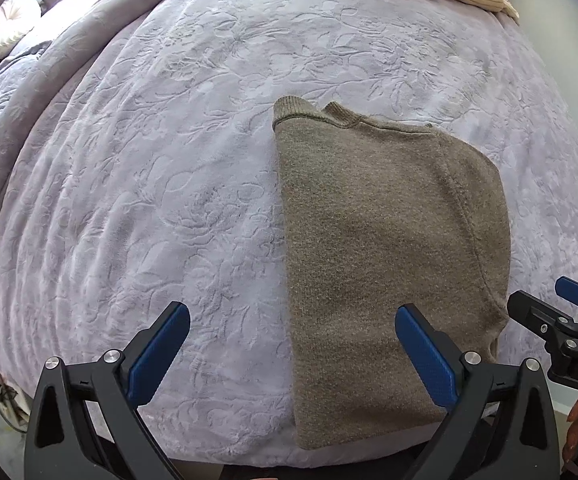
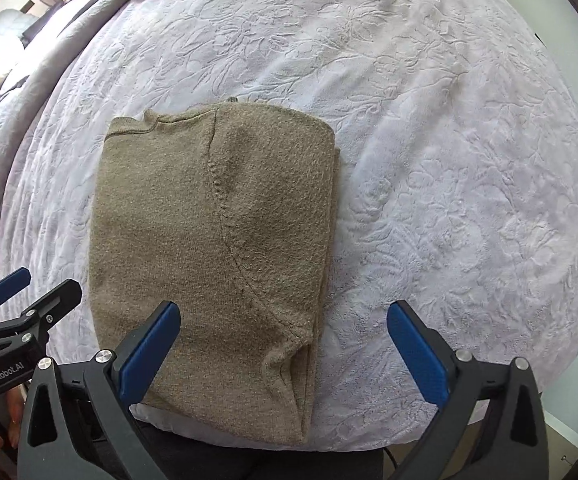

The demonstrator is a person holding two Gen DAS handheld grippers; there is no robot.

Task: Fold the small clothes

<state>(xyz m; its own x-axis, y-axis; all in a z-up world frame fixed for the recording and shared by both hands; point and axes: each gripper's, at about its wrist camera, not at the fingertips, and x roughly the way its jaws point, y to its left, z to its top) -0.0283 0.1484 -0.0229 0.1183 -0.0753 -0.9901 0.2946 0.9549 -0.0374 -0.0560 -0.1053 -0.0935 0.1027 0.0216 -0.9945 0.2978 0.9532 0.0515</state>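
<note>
While sweater point(image 1: 389, 240) lies folded, both hand-held grippers point(image 1: 293, 354) point(image 2: 283, 354) wide apart, pointing dwn.

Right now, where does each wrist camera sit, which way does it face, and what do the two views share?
Left wrist: on the left gripper, facing down at the bedspread; own open fingers in view, the sweater toward the right, the right gripper at the right edge.
Right wrist: on the right gripper, facing down; own open fingers in view, the sweater toward the left, the left gripper at the left edge.
Shared: the folded sweater, the bedspread, the other gripper.
</note>
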